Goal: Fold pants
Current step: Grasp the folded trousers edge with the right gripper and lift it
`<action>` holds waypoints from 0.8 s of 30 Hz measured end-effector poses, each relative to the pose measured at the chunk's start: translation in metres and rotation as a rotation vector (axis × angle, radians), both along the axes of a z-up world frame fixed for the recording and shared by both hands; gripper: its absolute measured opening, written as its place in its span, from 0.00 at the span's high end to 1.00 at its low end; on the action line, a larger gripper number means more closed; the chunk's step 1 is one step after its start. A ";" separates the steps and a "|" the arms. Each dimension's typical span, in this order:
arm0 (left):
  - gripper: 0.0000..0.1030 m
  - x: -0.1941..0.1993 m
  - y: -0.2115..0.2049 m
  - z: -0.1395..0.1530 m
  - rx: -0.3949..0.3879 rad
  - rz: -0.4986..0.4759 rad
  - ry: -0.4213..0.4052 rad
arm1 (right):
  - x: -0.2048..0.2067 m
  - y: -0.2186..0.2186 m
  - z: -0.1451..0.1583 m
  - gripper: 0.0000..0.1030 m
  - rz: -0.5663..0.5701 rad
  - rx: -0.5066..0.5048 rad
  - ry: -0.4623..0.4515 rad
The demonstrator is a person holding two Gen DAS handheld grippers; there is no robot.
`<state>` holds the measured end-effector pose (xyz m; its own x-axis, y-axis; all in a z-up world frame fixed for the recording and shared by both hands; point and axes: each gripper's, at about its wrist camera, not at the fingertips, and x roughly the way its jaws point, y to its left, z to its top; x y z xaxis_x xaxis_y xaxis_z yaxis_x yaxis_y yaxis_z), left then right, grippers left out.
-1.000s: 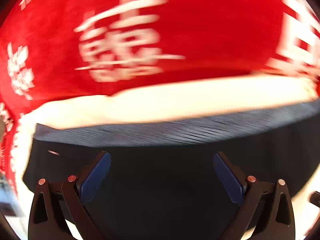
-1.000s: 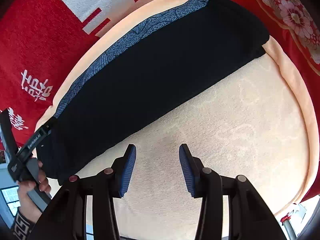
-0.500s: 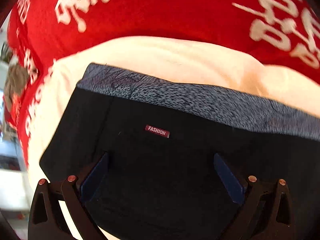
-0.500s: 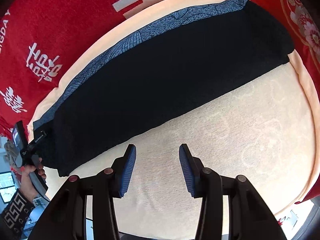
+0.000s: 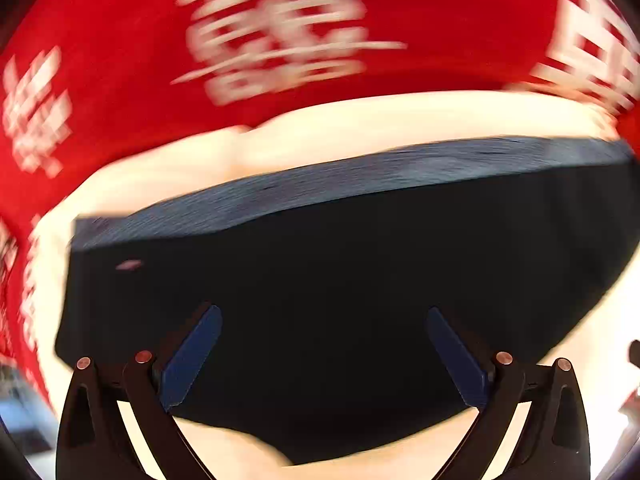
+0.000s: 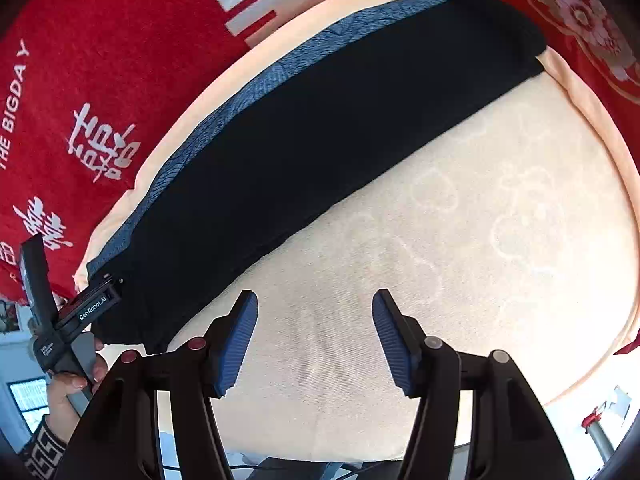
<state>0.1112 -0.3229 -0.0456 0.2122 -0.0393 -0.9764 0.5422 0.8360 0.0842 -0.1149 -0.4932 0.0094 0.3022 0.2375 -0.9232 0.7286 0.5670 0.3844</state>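
Two grippers, left gripper [image 5: 322, 356] and right gripper [image 6: 314, 338], gape empty; black pants [image 6: 320, 120], grey-patterned edge, lie folded lengthwise on cream towel [image 6: 460, 260].

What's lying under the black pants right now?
The pants lie on a cream towel, itself spread over a red blanket. Whatever is directly beneath the pants is covered.

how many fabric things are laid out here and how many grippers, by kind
pants: 1
cream towel: 1
red blanket: 1
grippers: 2, the left gripper and the right gripper, both open
total: 5
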 end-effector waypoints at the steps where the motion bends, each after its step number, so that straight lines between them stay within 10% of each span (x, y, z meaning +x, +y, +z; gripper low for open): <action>1: 0.00 -0.008 -0.020 0.000 -0.014 -0.025 0.000 | -0.004 -0.007 -0.002 0.38 -0.011 0.013 -0.012; 10: 0.00 -0.054 -0.152 -0.002 -0.067 -0.062 0.070 | -0.026 -0.093 -0.010 0.38 -0.088 0.024 -0.073; 24: 0.00 -0.048 -0.212 -0.037 -0.049 0.020 0.014 | -0.071 -0.201 -0.040 0.38 -0.348 0.034 -0.184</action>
